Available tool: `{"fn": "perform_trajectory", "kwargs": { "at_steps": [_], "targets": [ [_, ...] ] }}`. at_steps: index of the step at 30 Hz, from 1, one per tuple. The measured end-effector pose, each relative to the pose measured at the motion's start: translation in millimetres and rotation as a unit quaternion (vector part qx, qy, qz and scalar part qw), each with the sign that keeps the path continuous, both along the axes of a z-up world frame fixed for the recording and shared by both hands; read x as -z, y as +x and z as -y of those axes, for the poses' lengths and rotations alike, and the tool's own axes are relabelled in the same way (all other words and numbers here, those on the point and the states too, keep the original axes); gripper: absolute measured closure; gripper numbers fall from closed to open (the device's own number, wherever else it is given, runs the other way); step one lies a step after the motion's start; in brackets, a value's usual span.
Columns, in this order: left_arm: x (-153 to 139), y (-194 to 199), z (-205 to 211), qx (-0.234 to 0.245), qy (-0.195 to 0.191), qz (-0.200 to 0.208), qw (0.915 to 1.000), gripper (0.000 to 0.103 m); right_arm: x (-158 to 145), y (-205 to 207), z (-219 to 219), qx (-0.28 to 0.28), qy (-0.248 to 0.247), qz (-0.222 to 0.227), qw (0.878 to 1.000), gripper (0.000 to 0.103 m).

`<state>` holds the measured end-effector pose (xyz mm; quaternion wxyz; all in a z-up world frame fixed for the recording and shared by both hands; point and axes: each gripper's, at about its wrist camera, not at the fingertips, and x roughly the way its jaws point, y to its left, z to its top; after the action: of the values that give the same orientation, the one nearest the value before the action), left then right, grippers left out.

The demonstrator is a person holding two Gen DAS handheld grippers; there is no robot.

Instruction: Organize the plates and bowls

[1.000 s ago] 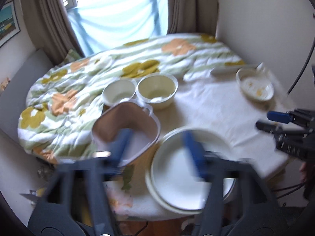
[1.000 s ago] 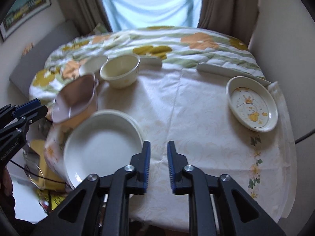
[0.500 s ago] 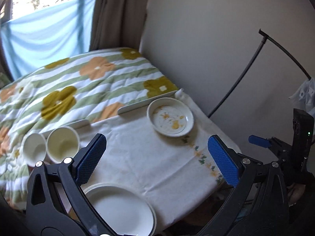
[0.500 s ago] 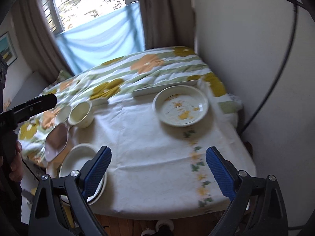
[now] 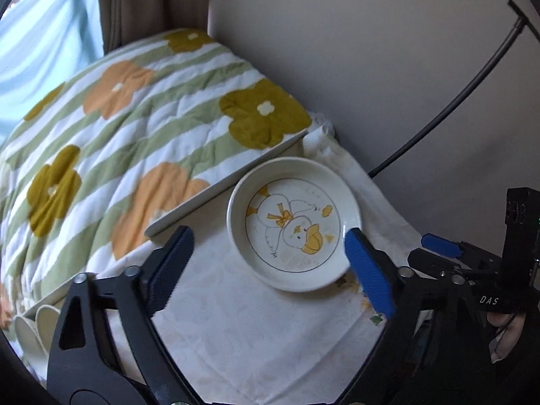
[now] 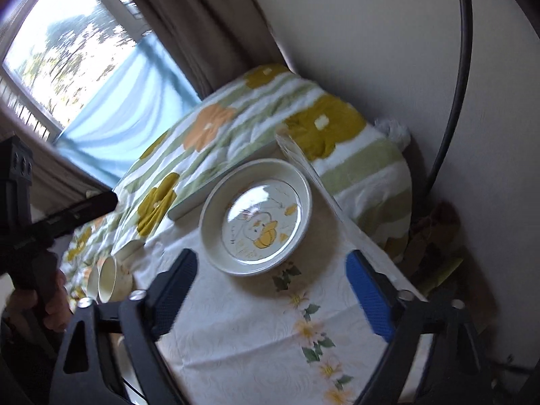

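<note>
A cream plate with a yellow duck drawing [image 5: 293, 222] lies on the white tablecloth near the wall. It also shows in the right wrist view [image 6: 255, 216]. My left gripper [image 5: 270, 263] is wide open just short of the plate, its right finger [image 5: 369, 271] by the plate's rim. My right gripper [image 6: 271, 290] is wide open and empty, a little short of the same plate. Two cream bowls [image 6: 109, 275] stand at the left of the table, also seen at the left edge of the left wrist view [image 5: 32, 329].
A flowered green-striped quilt [image 5: 135, 118] covers the far part of the table. A flat white board [image 5: 222, 189] lies along its edge beside the plate. The wall [image 5: 371, 50] is close on the right, with a black cable [image 5: 455, 101]. The right gripper shows in the left wrist view [image 5: 449, 253].
Both grippers have swung right and moved in on the duck plate. Both opened wide from the earliest frame. The large white plate and pink dish have left both views.
</note>
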<state>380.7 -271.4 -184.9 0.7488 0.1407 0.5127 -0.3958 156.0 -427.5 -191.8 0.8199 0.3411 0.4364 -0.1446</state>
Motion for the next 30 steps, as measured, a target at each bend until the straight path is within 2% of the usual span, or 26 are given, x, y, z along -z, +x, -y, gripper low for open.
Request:
{"fn": "perform_trajectory", "kwargs": {
  "at_steps": [1,2,6,9,10,15,18,23,30],
  "targets": [
    [16.2,8.7,6.0,0.001,0.012,-0.014,0.9998,0.033,10.9,5.2,4.5,0.004,0.012,-0.008,1.000,0.035],
    [33.8,17.2,10.9,0.001,0.025,-0.026,0.9993,0.035,23.1,12.3,9.3,0.005,0.025,-0.017,1.000,0.041],
    [86.8,42.8,29.5,0.003,0.056,-0.066,0.9962,0.054,54.8,31.5,20.6,0.012,0.059,-0.031,0.998,0.051],
    [107.5,52.1,36.8,0.004,0.068,-0.085,0.9941,0.059,66.5,39.8,23.9,0.017,0.066,-0.035,0.997,0.062],
    [111.6,54.2,38.9,0.004,0.069,-0.089,0.9936,0.063,68.3,40.9,24.8,0.020,0.066,-0.037,0.997,0.068],
    [121.7,64.5,41.6,-0.001,0.074,-0.106,0.9916,0.073,79.8,49.4,24.5,0.029,0.083,-0.049,0.995,0.068],
    [125.0,66.9,42.8,0.000,0.078,-0.112,0.9907,0.087,84.3,54.1,26.3,0.036,0.089,-0.052,0.994,0.071],
    [125.4,67.1,42.4,-0.001,0.077,-0.112,0.9907,0.087,86.9,61.0,26.5,0.028,0.081,-0.062,0.994,0.090],
    [123.9,62.0,41.5,-0.002,0.079,-0.101,0.9917,0.088,88.3,62.2,27.5,0.017,0.078,-0.058,0.995,0.092]
  ]
}}
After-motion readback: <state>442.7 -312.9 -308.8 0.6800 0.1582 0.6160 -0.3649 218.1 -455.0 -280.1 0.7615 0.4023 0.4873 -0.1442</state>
